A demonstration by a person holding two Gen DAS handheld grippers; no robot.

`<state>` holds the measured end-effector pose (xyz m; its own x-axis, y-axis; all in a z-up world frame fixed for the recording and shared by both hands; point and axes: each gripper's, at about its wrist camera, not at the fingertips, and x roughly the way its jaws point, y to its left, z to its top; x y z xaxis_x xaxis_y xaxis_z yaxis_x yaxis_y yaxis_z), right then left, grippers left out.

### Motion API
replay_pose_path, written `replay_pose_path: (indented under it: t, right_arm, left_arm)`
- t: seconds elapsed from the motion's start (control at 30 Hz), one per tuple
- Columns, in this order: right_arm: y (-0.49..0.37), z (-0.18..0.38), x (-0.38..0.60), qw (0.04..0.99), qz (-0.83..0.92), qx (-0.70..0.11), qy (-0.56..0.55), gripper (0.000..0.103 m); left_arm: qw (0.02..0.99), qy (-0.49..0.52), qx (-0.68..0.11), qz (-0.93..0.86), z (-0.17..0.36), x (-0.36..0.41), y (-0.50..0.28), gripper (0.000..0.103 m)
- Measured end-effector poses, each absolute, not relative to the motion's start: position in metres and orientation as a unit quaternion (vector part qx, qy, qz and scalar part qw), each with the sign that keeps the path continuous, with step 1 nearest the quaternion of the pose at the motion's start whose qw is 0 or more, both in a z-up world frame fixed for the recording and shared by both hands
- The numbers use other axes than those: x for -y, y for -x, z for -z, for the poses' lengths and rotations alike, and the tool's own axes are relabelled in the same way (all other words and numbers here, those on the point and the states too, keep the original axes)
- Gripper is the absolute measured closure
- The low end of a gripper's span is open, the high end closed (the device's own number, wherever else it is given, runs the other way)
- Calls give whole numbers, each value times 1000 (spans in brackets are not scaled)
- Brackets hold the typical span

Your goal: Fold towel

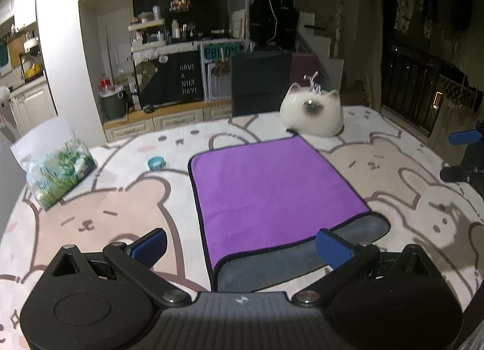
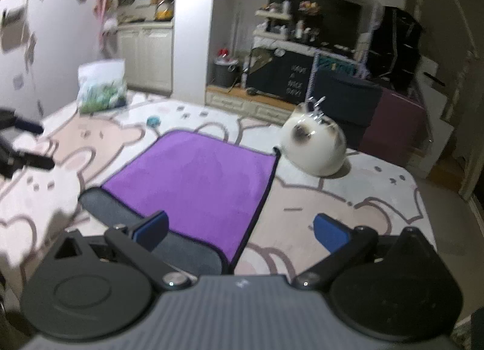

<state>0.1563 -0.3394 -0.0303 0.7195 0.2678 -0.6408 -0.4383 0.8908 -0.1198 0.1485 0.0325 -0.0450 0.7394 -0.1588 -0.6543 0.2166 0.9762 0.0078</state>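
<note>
From the left wrist, the left gripper (image 1: 240, 245) hangs just above the counter (image 1: 99, 220) with its jaws spread wide and nothing between them. The towel (image 1: 272, 186) lies flat straight ahead, purple side up, with a grey strip showing along its near edge. That near edge runs crosswise and sits between the blue fingers (image 1: 149, 244), its near left corner closest. The right gripper (image 1: 466, 153) shows at the far right edge, apart from the cloth.

From the right wrist, blurred, the right gripper (image 2: 239, 233) is also spread wide and empty. The towel (image 2: 196, 177) lies ahead and to the left, its near right corner just in front of the gap. Each gripper looks nearest to its own corner, so a two-handed lift away from me seems likely.
</note>
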Motion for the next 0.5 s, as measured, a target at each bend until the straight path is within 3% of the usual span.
replay_pose_path:
  t: [0.5]
  right_arm:
    - [-194,91,328,881,-248,-387,117,0]
  left_arm:
    - [876,-52,-461,128,116,-42,-198,1]
